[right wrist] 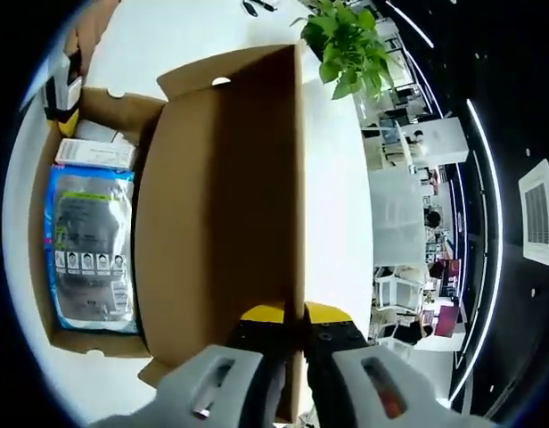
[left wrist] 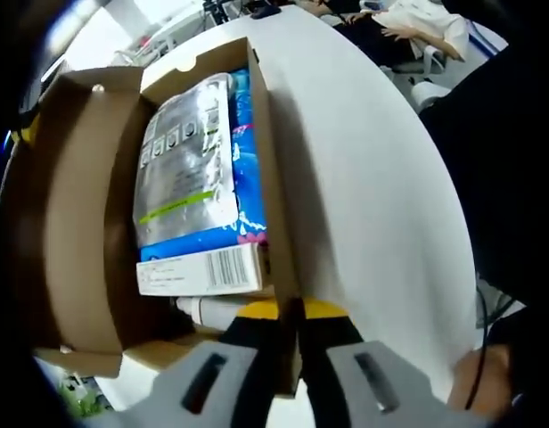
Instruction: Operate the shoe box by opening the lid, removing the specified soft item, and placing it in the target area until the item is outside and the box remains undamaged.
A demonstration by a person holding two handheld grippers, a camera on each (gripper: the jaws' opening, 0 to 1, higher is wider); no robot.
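The left gripper (left wrist: pixel 290 343) is clamped on the shoe box (left wrist: pixel 273 178) wall; the right gripper (right wrist: pixel 295 343) pinches the raised lid (right wrist: pixel 225 205) edge. The silver pouch (left wrist: pixel 185 160) — probably the soft item — lies inside the box on the white tabletop (left wrist: pixel 372 178).

Leafy potted plant (right wrist: pixel 344 46) on white table (right wrist: pixel 332 205).

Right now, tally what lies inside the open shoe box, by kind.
Silver-and-blue soft packet: 1
Small white barcoded carton: 1
White tube: 1
Total: 3
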